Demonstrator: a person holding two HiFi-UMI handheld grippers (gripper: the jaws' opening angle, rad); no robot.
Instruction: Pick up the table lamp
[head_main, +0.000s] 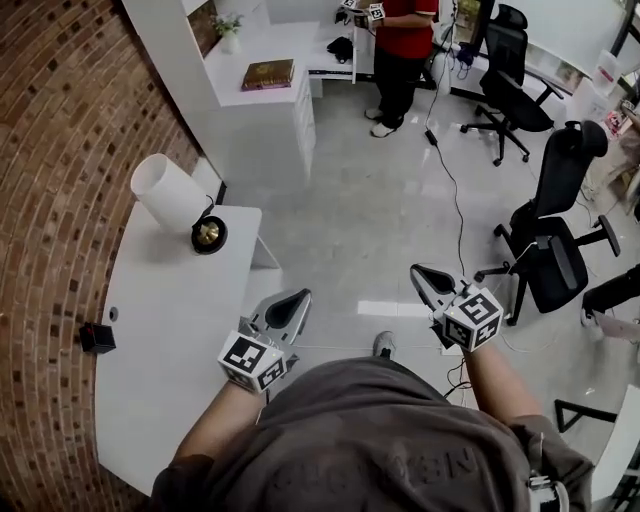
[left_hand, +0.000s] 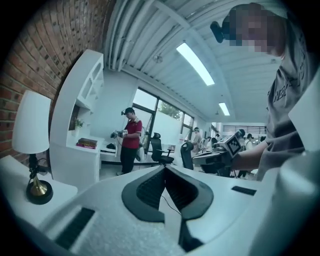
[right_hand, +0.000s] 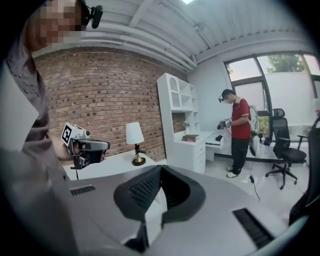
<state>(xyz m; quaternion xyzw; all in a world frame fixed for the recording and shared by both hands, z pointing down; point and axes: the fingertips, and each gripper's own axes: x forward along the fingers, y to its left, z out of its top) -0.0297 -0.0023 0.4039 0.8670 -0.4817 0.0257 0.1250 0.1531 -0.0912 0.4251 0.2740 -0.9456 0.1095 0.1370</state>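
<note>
The table lamp has a white shade (head_main: 166, 190) and a brass stem on a round black base (head_main: 208, 235). It stands at the far end of the white table (head_main: 170, 330), next to the brick wall. The lamp shows at the left in the left gripper view (left_hand: 31, 124) and small at the middle left in the right gripper view (right_hand: 133, 135). My left gripper (head_main: 298, 298) is shut and empty, over the table's right edge and short of the lamp. My right gripper (head_main: 420, 271) is also shut and empty, over the floor to the right, well away from the table.
A small black box (head_main: 97, 337) lies at the table's left edge by the wall. Beyond the lamp stands a white shelf unit and desk with a book (head_main: 268, 73). A person in a red shirt (head_main: 400, 40) stands at the back. Office chairs (head_main: 545, 250) and a cable are on the right.
</note>
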